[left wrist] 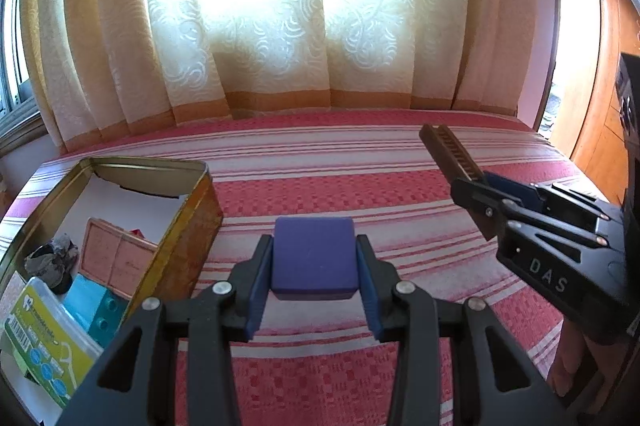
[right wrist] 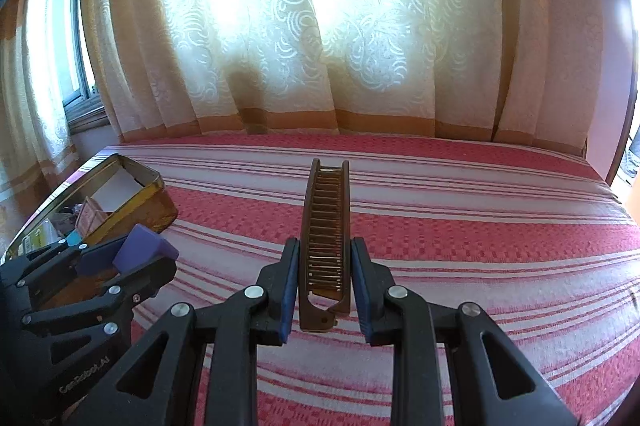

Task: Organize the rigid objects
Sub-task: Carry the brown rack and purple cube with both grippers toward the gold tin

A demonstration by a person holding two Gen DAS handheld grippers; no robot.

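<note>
My left gripper (left wrist: 315, 258) is shut on a purple square block (left wrist: 314, 256) and holds it above the striped bed, just right of the tin. The block also shows in the right wrist view (right wrist: 140, 249). My right gripper (right wrist: 325, 268) is shut on a brown folding comb (right wrist: 326, 226) that points forward, teeth showing between its two sides. In the left wrist view the comb (left wrist: 448, 152) sticks up and to the left out of the right gripper (left wrist: 476, 188), to the right of the block.
An open gold tin (left wrist: 188, 226) sits at the bed's left, holding a pink box (left wrist: 112, 260), a teal brick (left wrist: 94, 306), a green-yellow packet (left wrist: 44, 346) and a dark bundle. The tin also shows in the right wrist view (right wrist: 152, 204). The red-and-white striped bedspread (left wrist: 340, 186) runs back to the curtains.
</note>
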